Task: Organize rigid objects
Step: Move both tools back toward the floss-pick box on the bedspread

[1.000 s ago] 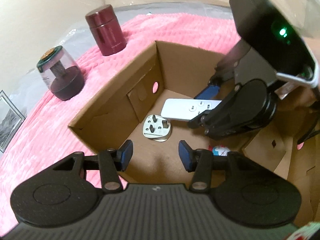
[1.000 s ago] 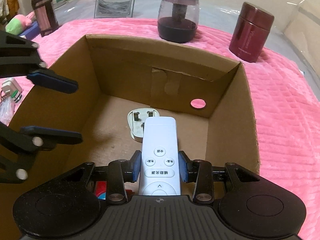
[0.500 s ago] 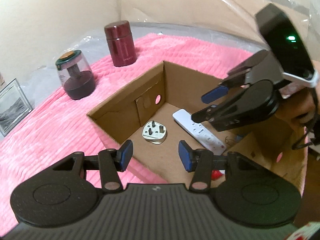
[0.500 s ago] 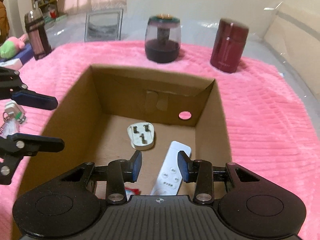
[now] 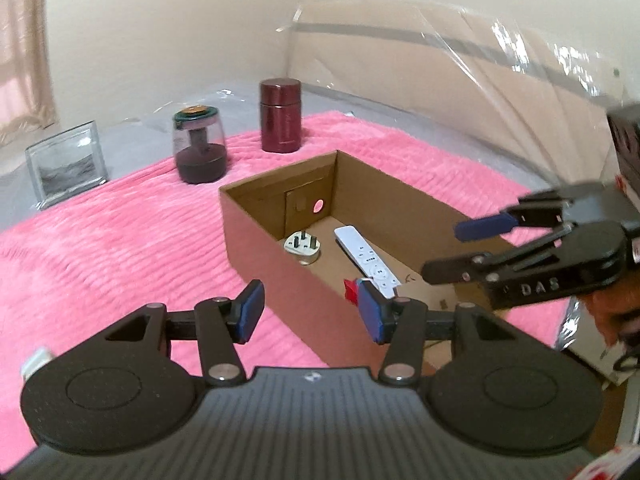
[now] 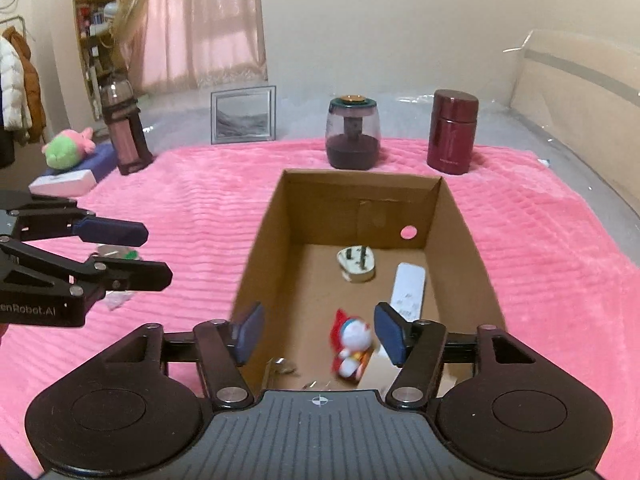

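Remote control (image 6: 409, 289): slim white plastic bar with rounded ends and small round buttons; it lies flat on the floor of the cardboard box, along the right-hand wall in the right wrist view, free of both grippers.
Plug (image 6: 357, 265): chunky white plastic three-pin plug, pins up, just beside the remote control at the far end of the box.
Toy figure (image 6: 352, 342): small blurred figurine in red, white and blue, at the near end of the box floor, below the right gripper.
Cardboard box (image 6: 256, 248): brown corrugated card, rectangular, open at the top, with a round hole in its far wall through which pink shows; it holds the remote control, the plug and the toy figure.
Right gripper (image 6: 317, 335): black body, blue pads; fingers opening, fairly wide, nothing between them; it hangs over the near end of the box.
Left gripper (image 5: 309, 312): same build; fingers parted and opening slightly, holding nothing; it sits over the blanket beside the left wall of the box.
Blanket (image 6: 552, 248): pink, fluffy, ribbed in rows; the box rests on it.
Maroon canister (image 6: 451, 132): smooth metal cylinder with lid, upright beyond the box.
Glass jar (image 6: 353, 133): clear, rounded, dark base, green lid, beside the canister.
Picture frame (image 6: 243, 115): glass, rectangular, upright at the far edge of the blanket.
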`<state>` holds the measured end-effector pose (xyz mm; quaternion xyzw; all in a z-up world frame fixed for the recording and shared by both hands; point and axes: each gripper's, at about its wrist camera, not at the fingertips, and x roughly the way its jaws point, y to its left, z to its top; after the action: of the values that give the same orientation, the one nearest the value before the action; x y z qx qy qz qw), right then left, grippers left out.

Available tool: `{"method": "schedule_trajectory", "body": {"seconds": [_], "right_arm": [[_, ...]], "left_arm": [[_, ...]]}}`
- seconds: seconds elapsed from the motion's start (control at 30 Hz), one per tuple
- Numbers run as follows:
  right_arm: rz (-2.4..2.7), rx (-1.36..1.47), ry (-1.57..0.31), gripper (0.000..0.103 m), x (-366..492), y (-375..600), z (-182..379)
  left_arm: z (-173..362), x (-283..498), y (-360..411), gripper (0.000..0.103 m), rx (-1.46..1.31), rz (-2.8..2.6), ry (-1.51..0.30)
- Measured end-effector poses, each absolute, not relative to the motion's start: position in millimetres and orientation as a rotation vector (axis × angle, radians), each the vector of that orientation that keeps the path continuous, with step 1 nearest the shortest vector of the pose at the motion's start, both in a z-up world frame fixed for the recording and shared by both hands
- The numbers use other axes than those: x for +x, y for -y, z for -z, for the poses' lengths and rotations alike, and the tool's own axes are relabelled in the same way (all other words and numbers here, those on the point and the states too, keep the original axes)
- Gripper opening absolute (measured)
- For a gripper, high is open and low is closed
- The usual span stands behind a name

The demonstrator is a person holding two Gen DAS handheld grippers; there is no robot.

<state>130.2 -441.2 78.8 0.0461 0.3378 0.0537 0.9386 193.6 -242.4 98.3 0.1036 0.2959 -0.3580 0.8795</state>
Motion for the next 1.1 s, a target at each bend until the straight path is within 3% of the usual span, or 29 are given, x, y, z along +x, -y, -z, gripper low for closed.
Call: {"method": "schedule_trajectory", "body": {"seconds": [0.57, 1.1], "right_arm": [[-0.12, 0.197, -0.597, 0.068, 41, 372, -78], [-0.277, 0.155, -0.629, 0.071, 39, 299, -47]], "left_arm": [[-86, 96, 143, 0.071, 0.028, 0.571, -0.584], [-55, 73, 46, 0.075, 0.02, 0.294, -0.622]]}}
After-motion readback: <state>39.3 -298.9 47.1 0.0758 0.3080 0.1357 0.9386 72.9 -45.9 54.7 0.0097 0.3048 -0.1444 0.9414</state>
